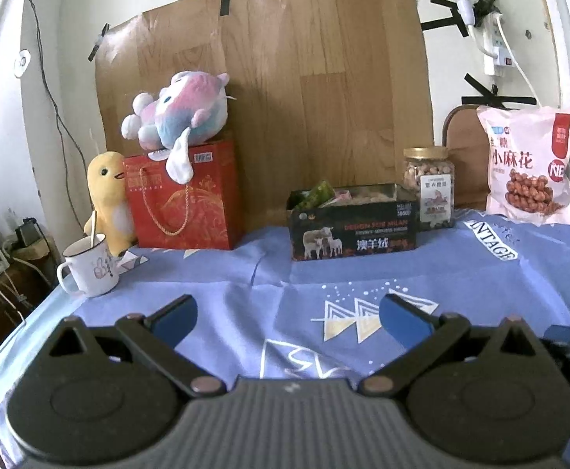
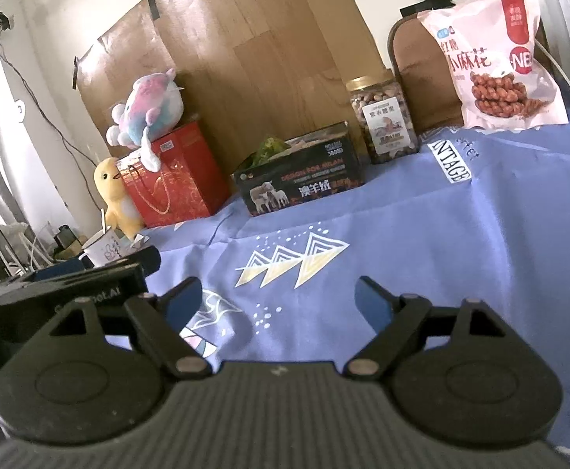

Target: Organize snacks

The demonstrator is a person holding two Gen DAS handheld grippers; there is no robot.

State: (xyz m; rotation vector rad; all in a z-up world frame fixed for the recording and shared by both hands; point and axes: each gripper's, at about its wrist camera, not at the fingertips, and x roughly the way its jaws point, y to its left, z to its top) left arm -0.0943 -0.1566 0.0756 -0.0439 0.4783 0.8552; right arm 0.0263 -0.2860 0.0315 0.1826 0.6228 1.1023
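At the table's back sit a red gift bag, the open black box of snacks, a nut jar beside it, then a pink snack bag. Left gripper and right gripper hover spread, holding nothing.

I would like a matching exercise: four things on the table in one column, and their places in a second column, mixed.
Things:
1. pastel plush toy
2. nut jar
3. white mug
4. pink snack bag

Places:
A. far right, leaning upright
B. on top of the red gift bag
C. just right of the black box
D. near the left table edge

Pairs: 1-B, 2-C, 3-D, 4-A
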